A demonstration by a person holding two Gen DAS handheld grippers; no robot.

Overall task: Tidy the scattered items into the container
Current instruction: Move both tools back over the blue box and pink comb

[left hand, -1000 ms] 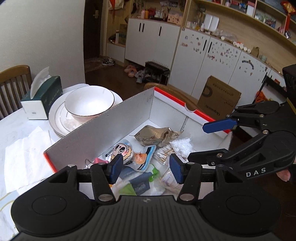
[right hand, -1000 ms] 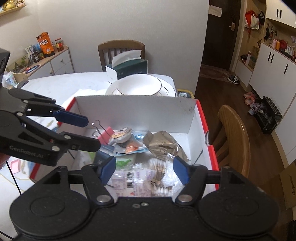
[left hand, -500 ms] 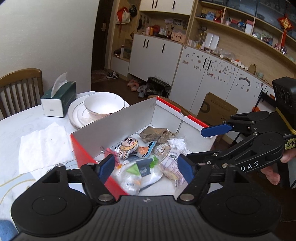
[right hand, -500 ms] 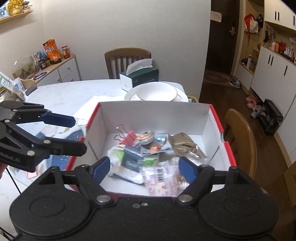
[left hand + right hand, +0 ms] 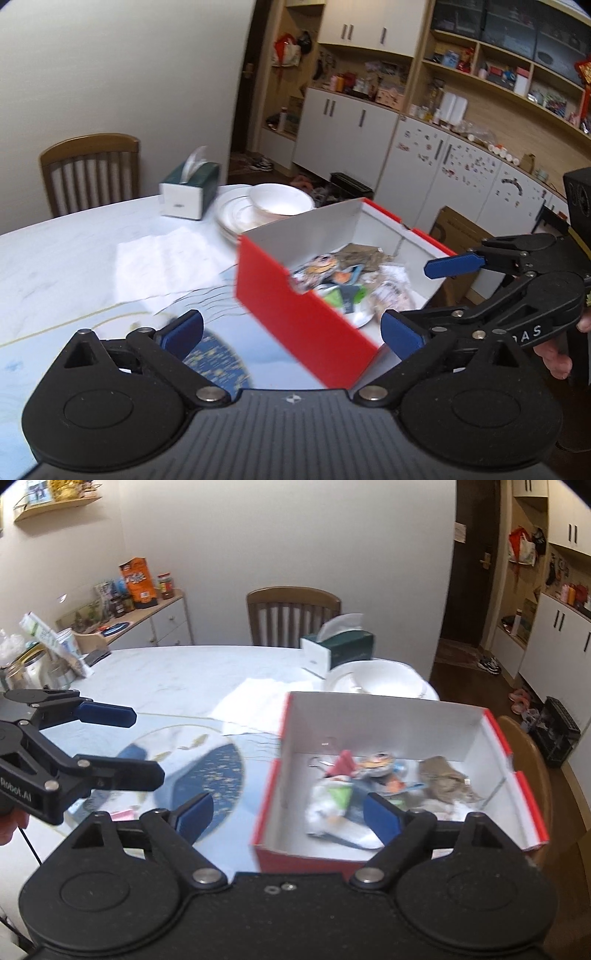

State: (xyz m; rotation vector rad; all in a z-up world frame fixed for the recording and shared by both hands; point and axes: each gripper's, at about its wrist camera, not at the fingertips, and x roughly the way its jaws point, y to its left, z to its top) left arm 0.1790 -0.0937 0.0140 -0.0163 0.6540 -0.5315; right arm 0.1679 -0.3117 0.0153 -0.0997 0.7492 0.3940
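green tissue box (image 5: 343, 648) beside stacked plates (image 5: 236, 218) with bowl (image 5: 280, 199); white napkin (image 5: 166, 262) flat on table (image 5: 177, 668); wooden chair (image 5: 293, 614) behind

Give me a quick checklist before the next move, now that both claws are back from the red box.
1. Left claw empty: ok, jaws have just been opening, nothing between them.
2. Right claw empty: ok, jaws have just been opening, nothing held.
3. Items in the red box: ok, packets lie piled on its floor.
4. Box upright on the table: ok.
5. Anything left out: not ok, a small pink item lies on the table left of the box.
6. Bowl and tissue box clear of the claws: ok.
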